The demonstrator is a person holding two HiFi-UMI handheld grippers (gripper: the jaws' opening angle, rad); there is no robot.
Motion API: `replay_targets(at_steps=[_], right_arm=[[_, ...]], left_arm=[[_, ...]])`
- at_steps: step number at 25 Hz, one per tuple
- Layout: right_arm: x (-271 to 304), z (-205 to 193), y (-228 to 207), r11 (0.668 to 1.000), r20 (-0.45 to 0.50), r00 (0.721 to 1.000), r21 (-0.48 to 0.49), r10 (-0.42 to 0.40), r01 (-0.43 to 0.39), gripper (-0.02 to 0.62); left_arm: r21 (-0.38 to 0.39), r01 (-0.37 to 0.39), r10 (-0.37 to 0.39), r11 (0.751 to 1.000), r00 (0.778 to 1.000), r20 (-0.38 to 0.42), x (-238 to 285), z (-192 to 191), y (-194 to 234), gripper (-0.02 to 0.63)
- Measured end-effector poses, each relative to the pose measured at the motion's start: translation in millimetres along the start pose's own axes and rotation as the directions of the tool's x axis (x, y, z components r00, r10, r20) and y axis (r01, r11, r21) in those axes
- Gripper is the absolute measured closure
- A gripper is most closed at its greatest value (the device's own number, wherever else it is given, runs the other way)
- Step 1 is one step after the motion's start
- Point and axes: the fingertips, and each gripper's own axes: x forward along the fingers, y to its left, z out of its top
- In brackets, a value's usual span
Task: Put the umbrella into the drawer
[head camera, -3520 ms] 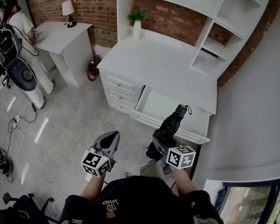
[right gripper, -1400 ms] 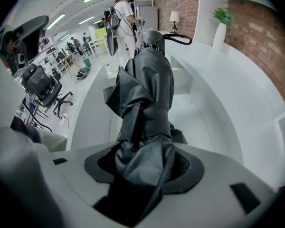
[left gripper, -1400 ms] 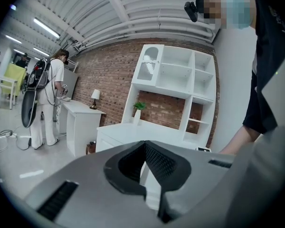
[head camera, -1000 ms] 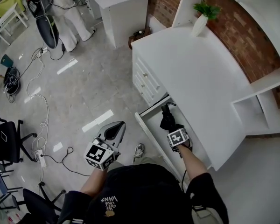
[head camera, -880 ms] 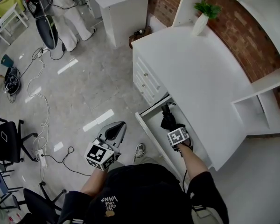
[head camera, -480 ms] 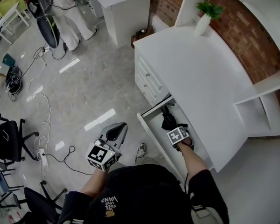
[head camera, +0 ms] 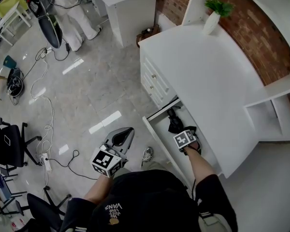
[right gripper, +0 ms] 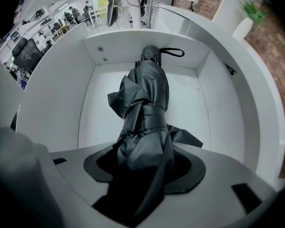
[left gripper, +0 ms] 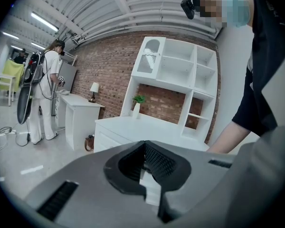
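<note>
The drawer (head camera: 159,124) stands open from under the desk top (head camera: 203,66), which lies to its right. In the drawer lies the umbrella (head camera: 175,124), its strap end near the drawer wall farthest from the person. The right gripper (right gripper: 145,170) hangs over the drawer's near half. Its jaws are opening, with the umbrella's near end between them. The left gripper (head camera: 124,133) is outside the drawer, to its left, over the floor. Just beyond the drawer, a stack of shut drawers (head camera: 152,79) sits in the same front. Farther beyond, a potted plant (head camera: 215,13) stands on the desk top. A shelf unit (head camera: 275,105) rises right of the drawer. Far beyond and left of the drawer stands a second desk (head camera: 130,4), and cables (head camera: 43,124) lie well to the drawer's left.
</note>
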Motion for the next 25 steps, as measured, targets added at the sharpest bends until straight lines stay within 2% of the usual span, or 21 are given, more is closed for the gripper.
replay_targets(at_steps=[12,18,25], right_arm=[[1.1,1.5,1.1,0.999,0.031,1.000,0.034,-0.004,0.003,0.321],[-3.9,4.4,3.8,0.996,0.071,0.997,0.085,0.016,-0.022,0.308],[-10.0,4.7,5.9,0.995,0.094,0.996,0.099,-0.004,-0.005,0.307]], left_arm=[[0.000,0.026,-0.026,1.000,1.000,-0.012,7.4,-1.9,-2.1,0.598],[0.000,0.035,-0.035,0.999,0.999,-0.020,5.8,-4.4,-1.5,0.598],[0.004,0.057,-0.057,0.998,0.998,-0.021,7.1,-1.9,-4.1,0.598]])
